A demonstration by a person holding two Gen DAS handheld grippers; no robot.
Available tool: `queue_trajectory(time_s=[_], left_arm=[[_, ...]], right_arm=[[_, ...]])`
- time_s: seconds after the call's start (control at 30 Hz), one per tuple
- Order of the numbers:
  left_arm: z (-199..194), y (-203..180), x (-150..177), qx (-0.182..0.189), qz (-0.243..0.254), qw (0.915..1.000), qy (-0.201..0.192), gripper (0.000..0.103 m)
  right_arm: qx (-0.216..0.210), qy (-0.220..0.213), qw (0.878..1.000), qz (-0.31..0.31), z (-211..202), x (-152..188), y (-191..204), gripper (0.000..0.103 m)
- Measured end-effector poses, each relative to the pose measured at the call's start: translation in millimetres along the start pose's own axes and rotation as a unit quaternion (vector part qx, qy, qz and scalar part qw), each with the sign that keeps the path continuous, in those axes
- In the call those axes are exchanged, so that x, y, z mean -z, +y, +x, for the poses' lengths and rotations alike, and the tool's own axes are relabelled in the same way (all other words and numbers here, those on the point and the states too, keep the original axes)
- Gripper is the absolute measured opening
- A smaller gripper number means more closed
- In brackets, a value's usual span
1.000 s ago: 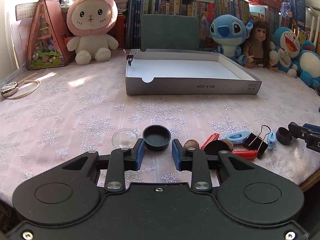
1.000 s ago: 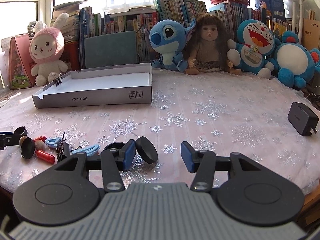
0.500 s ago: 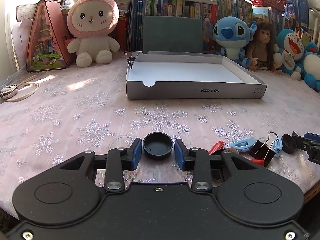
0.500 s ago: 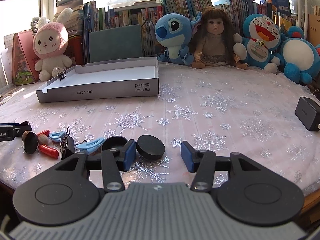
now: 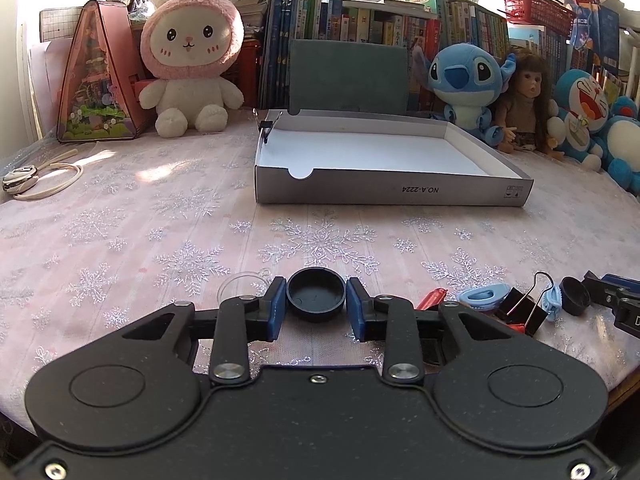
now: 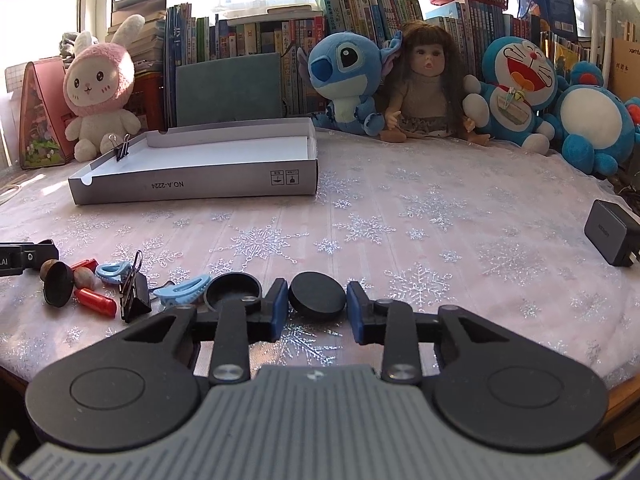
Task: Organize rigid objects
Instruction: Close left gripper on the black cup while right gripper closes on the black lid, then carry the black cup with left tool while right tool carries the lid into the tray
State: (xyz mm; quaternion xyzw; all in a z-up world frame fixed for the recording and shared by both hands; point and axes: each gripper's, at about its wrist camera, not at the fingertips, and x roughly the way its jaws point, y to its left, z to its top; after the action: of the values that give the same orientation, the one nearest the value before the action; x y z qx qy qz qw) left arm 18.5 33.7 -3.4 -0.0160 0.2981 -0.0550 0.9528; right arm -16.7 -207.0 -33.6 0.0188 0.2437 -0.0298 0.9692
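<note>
Two grips at once: our left gripper [image 5: 316,308] pinches a hollow black cap [image 5: 316,294] across its rim, our right gripper [image 6: 317,307] clamps a flat black disc [image 6: 317,294], both just above the cloth, presumably bound for the empty tray [image 5: 384,192].

Gray cardboard box [image 5: 384,194]: front wall has "NO.A-2224" printed upside down, plus two small handling pictograms in frames near its right corner, too small to make out. Same print shows in right wrist view on box front [image 6: 192,188]. Left gripper body [image 6: 16,260] at left edge of right wrist view: white letters "LAI", cut off by frame. Brown carton [image 6: 624,64] far right: small print approx. "xiaomi", not certain. Book spines at back: titles illegible.
</note>
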Motion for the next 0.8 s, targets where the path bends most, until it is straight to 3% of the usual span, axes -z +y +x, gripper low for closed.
queue_trajectory(time_s=[0.33, 0.57, 0.8], left_arm=[[-4.4, -5.3, -23.5, 0.038, -0.006, 0.9993, -0.005, 0.030], [9.7, -12.1, -50.8, 0.062, -0.012, 0.9980, 0.001, 0.030], [30.9, -25.2, -84.9, 0.082, -0.005, 0.9965, 0.011, 0.030]], right_arm=[[-0.022, 0.004, 1.000, 0.010, 5.5, -21.4, 0.4, 0.037], [-0.040, 0.030, 0.999, 0.017, 28.0, -44.3, 10.1, 0.037], [-0.054, 0.030, 0.998, 0.001, 49.8, -73.4, 24.9, 0.037]])
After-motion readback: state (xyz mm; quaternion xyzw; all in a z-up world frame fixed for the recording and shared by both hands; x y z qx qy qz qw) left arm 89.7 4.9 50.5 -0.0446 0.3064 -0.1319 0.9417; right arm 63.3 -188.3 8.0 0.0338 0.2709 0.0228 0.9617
